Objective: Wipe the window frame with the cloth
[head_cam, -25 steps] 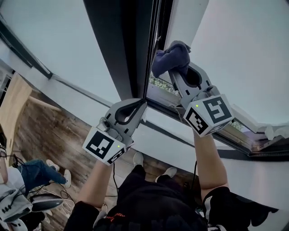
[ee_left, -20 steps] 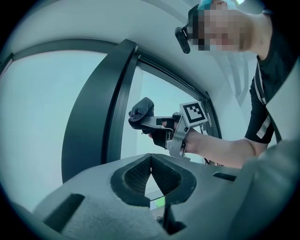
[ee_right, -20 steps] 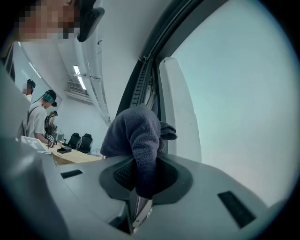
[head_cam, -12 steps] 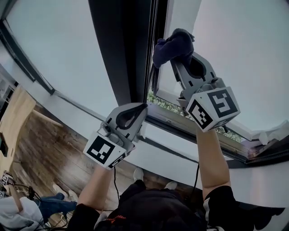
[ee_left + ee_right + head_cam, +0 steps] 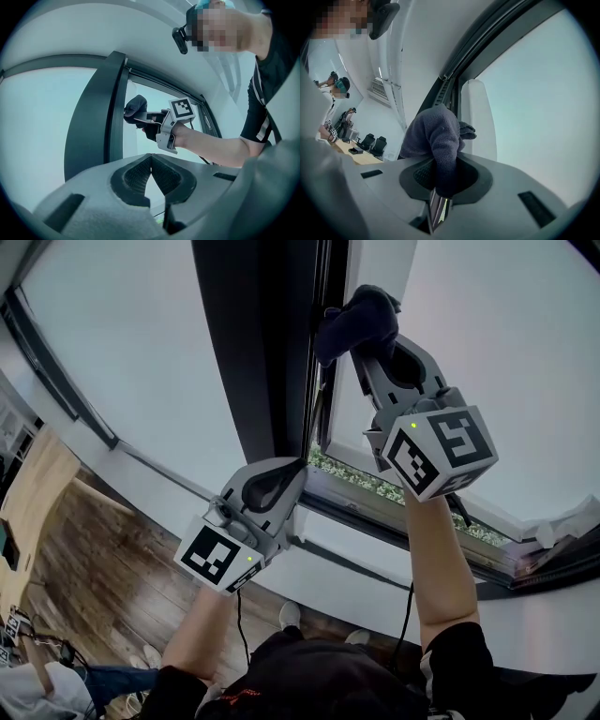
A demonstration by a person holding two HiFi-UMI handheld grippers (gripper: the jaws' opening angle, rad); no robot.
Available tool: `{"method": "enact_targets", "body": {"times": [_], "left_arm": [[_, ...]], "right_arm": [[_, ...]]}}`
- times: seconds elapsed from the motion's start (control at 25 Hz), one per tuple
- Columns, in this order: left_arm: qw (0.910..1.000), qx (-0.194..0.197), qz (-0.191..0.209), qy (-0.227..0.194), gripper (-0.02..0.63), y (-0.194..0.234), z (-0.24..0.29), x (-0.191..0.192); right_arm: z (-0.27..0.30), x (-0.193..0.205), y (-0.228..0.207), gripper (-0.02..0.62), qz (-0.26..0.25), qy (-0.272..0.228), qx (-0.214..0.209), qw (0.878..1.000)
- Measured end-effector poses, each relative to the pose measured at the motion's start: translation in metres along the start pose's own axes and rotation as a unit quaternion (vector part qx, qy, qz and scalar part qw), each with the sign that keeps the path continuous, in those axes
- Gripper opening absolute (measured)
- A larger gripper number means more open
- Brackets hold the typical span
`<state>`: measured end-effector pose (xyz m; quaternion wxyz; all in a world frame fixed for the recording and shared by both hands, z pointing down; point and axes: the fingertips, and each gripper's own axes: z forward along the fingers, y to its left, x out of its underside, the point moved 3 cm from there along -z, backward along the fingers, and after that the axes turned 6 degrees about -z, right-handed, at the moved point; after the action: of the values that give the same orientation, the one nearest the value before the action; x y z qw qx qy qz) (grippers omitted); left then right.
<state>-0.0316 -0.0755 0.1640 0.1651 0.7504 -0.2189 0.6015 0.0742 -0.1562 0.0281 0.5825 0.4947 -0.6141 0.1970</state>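
Observation:
A purple-grey cloth (image 5: 361, 317) is bunched in my right gripper (image 5: 371, 337), which is shut on it and presses it against the window frame where the dark upright (image 5: 272, 343) meets the white sash edge (image 5: 375, 268). In the right gripper view the cloth (image 5: 436, 136) bulges out of the jaws, which hide their tips under it, beside the white sash edge (image 5: 478, 117). My left gripper (image 5: 296, 465) is shut on nothing, lower down by the foot of the dark upright. The left gripper view shows its jaws closed together (image 5: 150, 158) and the cloth (image 5: 136, 106) beyond.
A sill with greenery (image 5: 375, 486) behind it runs below the grippers. An open sash corner (image 5: 553, 540) juts out at the right. Wooden floor (image 5: 84, 549) lies far below on the left. Office chairs (image 5: 372, 140) and people stand in the room behind.
My right gripper has slid the cloth upward along the frame. The left gripper has stayed at about the same spot, still shut.

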Motion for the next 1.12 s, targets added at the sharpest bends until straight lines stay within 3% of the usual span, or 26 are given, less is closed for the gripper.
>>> {"method": "enact_targets", "body": {"times": [0.72,1.12], "left_arm": [[0.9995,-0.005,-0.021,0.025,0.018,0.005,0.003,0.020],[0.9985,-0.011,-0.038,0.038,0.018,0.004,0.001,0.048]], "right_arm": [[0.003,0.034,0.011,0.051,0.019,0.025,-0.019,0.999],[-0.008,0.083,0.027,0.052,0.038,0.054,-0.031,0.997]]}}
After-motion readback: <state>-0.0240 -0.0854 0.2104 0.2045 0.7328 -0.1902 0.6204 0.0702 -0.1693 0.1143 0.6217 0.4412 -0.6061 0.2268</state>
